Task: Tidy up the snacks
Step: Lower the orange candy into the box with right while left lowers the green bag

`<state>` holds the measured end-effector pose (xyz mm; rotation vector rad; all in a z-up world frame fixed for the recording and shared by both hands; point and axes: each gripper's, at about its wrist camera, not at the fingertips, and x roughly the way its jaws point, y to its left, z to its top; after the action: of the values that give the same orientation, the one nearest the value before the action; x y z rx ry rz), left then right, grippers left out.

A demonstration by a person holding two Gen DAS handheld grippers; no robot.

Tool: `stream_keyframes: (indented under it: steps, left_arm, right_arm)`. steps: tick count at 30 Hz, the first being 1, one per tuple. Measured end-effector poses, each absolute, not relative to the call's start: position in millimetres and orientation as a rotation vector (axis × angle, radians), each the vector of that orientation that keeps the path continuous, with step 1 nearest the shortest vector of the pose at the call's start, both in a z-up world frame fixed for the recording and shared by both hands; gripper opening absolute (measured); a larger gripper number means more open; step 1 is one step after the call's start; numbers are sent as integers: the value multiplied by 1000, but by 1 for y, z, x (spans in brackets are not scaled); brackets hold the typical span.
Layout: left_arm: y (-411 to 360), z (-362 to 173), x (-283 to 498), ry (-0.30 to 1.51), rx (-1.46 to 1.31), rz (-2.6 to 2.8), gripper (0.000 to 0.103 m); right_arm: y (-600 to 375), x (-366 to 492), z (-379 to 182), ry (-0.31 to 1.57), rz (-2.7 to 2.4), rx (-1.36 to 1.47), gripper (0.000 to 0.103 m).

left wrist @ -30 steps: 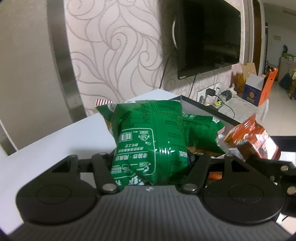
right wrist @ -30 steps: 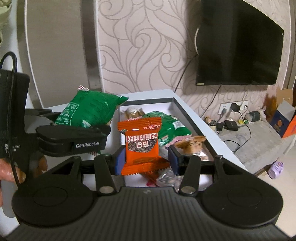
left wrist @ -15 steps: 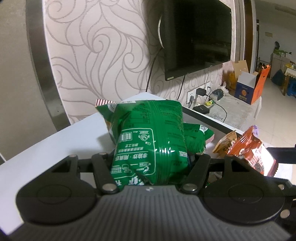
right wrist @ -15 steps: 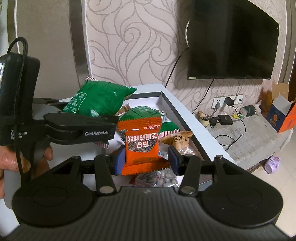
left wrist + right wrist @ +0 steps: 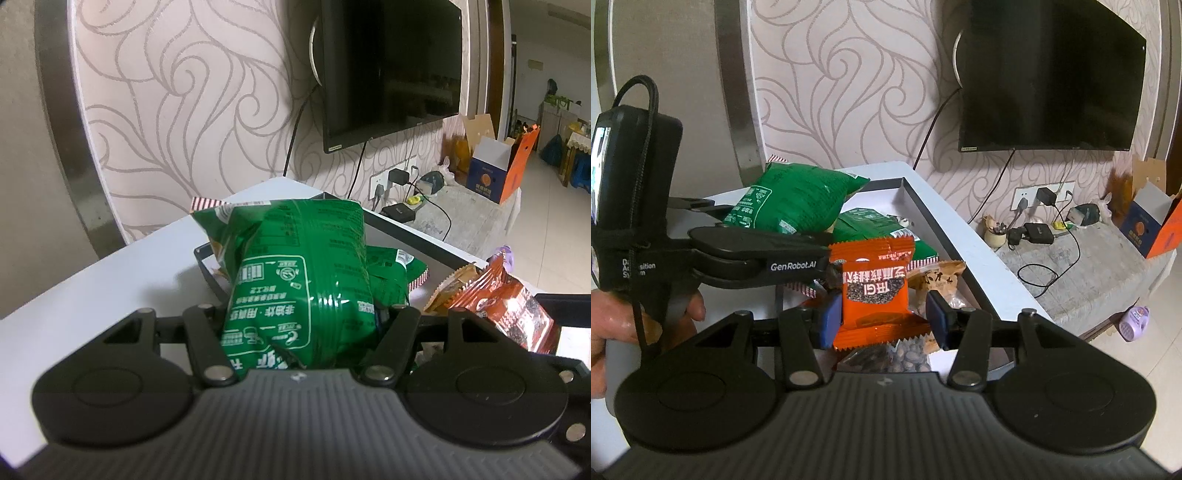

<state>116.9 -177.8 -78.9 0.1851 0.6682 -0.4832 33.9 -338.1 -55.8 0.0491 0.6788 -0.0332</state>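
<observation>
My left gripper (image 5: 303,317) is shut on a green snack bag (image 5: 299,266) and holds it above the left edge of a dark-rimmed tray (image 5: 406,229). It also shows in the right wrist view (image 5: 790,199). My right gripper (image 5: 881,314) is shut on an orange snack packet (image 5: 875,291), held over the tray's near part; the packet shows in the left wrist view (image 5: 506,310) too. Another green bag (image 5: 882,229), a tan wrapped snack (image 5: 938,277) and a clear pack of seeds (image 5: 890,358) lie in the tray (image 5: 923,199).
The tray sits on a white table (image 5: 92,280) whose right edge (image 5: 997,280) drops to the floor. A wall-mounted TV (image 5: 1049,74), chargers and cables (image 5: 1038,232) and cardboard boxes (image 5: 495,173) are beyond. A hand (image 5: 613,325) holds the left gripper.
Both grippers have kept their hold and shifted over the tray. The green bag has moved right, closer to the orange packet, and the right gripper has come back toward the tray's near end.
</observation>
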Motion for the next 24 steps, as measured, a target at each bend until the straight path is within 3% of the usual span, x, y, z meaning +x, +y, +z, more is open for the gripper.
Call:
stream_keyframes:
  steps: [24]
  left_arm:
    - [-193, -88, 139, 719, 161, -538, 71]
  right_arm:
    - [-349, 56, -68, 725, -17, 38, 55]
